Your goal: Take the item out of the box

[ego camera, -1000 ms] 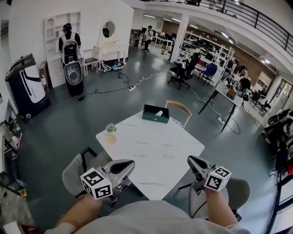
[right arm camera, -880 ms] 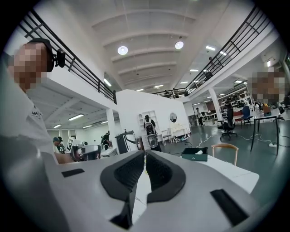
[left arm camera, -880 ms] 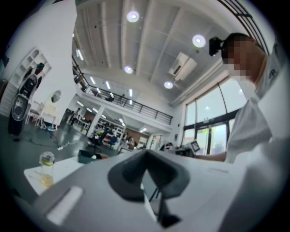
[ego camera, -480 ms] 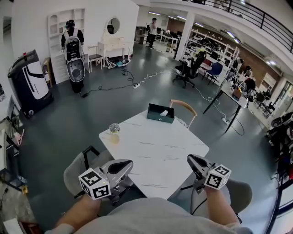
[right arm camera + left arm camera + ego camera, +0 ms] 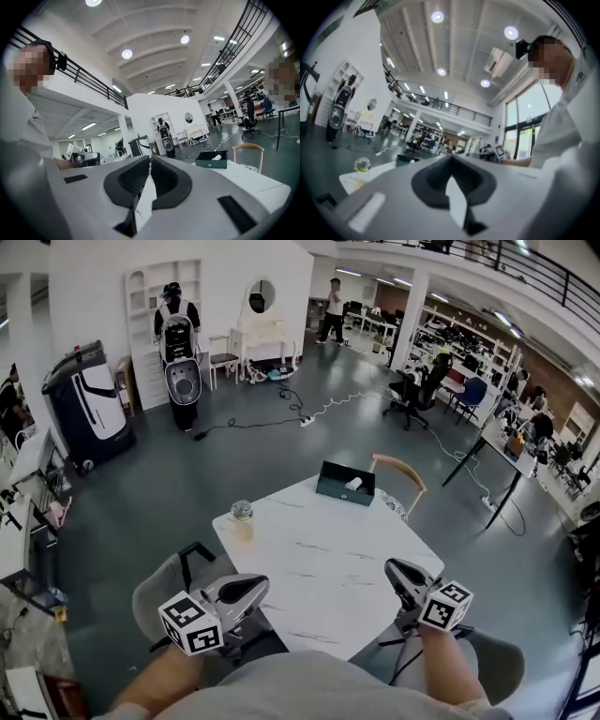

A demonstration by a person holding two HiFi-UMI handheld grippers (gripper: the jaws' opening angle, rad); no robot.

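Hovering at the near edge of the surface (image 5: 319, 549), the left tool (image 5: 251, 587) and the right tool (image 5: 397, 570) both have jaws pressed together, empty. The white item (image 5: 353, 483) lies inside the dark box (image 5: 339, 495) at the far edge, well apart from both. Reaching, gripping and lifting all remain.

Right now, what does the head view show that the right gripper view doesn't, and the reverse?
Only the head view: the lidded glass jar near the table's left edge, and the marker cube on the right gripper. Only the right gripper view: that gripper's fingers pressed together with nothing between them, and the ceiling lights. Both: the white table, the dark green box at its far edge with a white item inside, and the wooden chair behind it.
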